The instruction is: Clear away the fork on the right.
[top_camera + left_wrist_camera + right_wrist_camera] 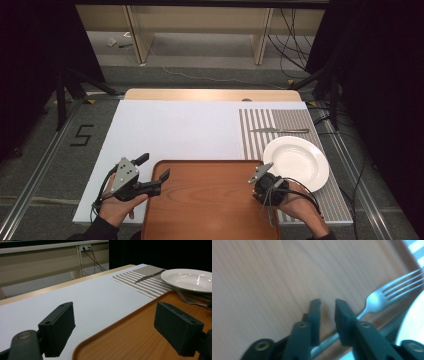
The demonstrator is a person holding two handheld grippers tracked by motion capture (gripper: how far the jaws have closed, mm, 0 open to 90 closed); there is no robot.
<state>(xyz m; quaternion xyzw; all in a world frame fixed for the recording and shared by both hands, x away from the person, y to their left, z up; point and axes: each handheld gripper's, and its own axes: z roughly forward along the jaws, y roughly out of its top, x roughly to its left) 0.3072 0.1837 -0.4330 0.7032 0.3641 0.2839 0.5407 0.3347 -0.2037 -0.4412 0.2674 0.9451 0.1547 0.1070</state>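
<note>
From the high view the right gripper (pixel 265 192) sits over the right edge of the wooden tray (pixel 210 200), at about 4 o'clock from the tray's middle, and its tips are too dark and small there to read. The right gripper view fills that in: the right gripper (pixel 327 303) has its two black jaws parted by a narrow gap with nothing between the pads, and the fork (pixel 384 293) lies just beside them on the tray's rim, its handle passing under the jaws toward 7 o'clock and its tines pointing to 2 o'clock. The fork is plain silver metal with four slim tines, blurred at this range, and its handle end is cut off behind the jaws. The left gripper view adds the fork (pixel 190 299) seen low, tines reaching under the lip of the white plate (pixel 190 280), with a knife (pixel 148 277) on the striped placemat (pixel 140 282) toward 12 o'clock. The left gripper (pixel 113 322) stands wide apart and released, astride the tray's left edge; the high view shows this left gripper (pixel 150 172) at 9 o'clock of the tray.
</note>
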